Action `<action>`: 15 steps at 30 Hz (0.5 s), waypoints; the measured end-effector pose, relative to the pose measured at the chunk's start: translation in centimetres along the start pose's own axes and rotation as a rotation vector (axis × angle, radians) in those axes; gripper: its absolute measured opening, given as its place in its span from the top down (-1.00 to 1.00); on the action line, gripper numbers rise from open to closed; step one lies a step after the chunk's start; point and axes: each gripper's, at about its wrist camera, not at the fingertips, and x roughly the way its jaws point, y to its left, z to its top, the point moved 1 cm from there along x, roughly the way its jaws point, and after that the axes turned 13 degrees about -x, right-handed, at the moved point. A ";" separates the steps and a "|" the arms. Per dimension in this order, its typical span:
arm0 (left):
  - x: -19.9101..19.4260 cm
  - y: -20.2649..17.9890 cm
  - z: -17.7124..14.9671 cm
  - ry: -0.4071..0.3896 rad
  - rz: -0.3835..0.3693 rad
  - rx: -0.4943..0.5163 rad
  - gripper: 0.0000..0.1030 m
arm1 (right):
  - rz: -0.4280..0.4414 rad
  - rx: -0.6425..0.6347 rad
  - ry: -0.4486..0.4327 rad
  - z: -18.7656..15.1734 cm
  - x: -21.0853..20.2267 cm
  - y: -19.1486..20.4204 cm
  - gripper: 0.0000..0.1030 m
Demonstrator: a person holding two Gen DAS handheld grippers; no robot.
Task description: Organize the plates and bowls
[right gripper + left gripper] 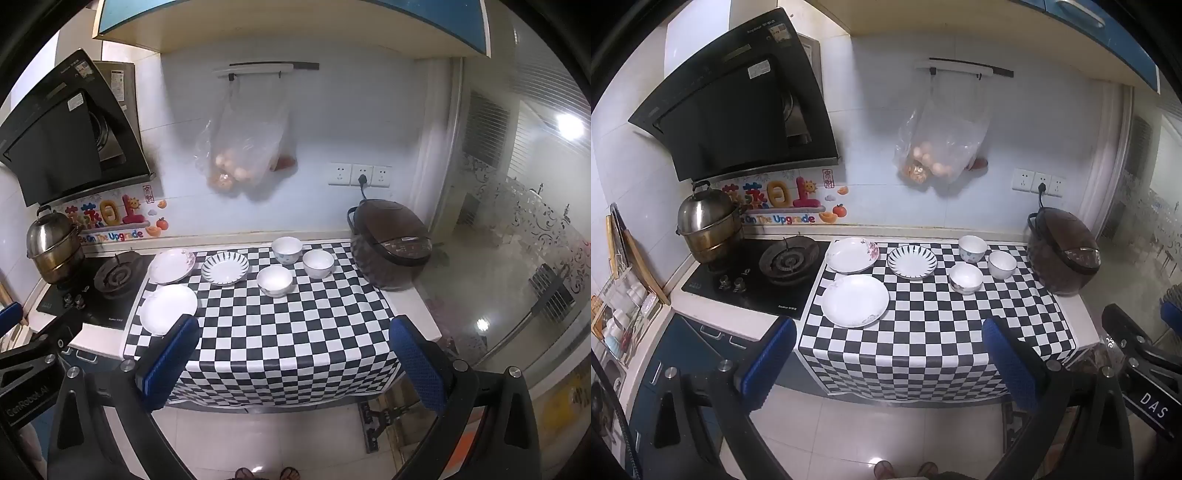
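**Nothing stacked yet: three plates and three bowls lie apart on the checked cloth**

The task looks to be at its very start. On the black-and-white checkered cloth [923,332] covering the counter, three plates lie singly on the stove side. They are a large plain white plate with a small floral mark [855,300] nearest the front, a white plate with a pink flower pattern [852,254] behind it, partly over the cloth's edge, and a smaller white plate with dark radial stripes [912,262] beside that.

Towards the brown rice cooker [1062,254], three bowls stand upright and separate: a white bowl with blue motifs [972,249] at the back, a plain white bowl [1002,264] just beside the cooker, and a white bowl with a dark lower band [966,278] in front. None is nested in another, and no plate rests on another.

The left gripper [886,354] and the right gripper [295,354] both hang over the floor in front of the counter, well apart from the crockery. Each has its blue-padded jaws spread wide and holds nothing.

By my judgement all the work remains: gathering the plates into one pile and nesting the bowls.
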 end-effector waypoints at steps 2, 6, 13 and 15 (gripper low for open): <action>0.1 -0.1 0.0 0.003 0.001 0.002 -1.00 | 0.001 0.000 -0.016 0.0 0.0 0.0 -1.00; 0.2 0.6 -0.2 0.004 -0.009 -0.006 -1.00 | 0.007 0.001 -0.002 0.0 0.1 0.4 -1.00; -0.1 1.1 -0.3 0.009 0.001 -0.009 -1.00 | 0.020 0.010 0.011 0.0 0.0 -0.2 -1.00; -0.2 1.0 -0.5 0.006 0.004 -0.003 -1.00 | 0.024 0.014 0.009 -0.3 -0.1 -0.4 -1.00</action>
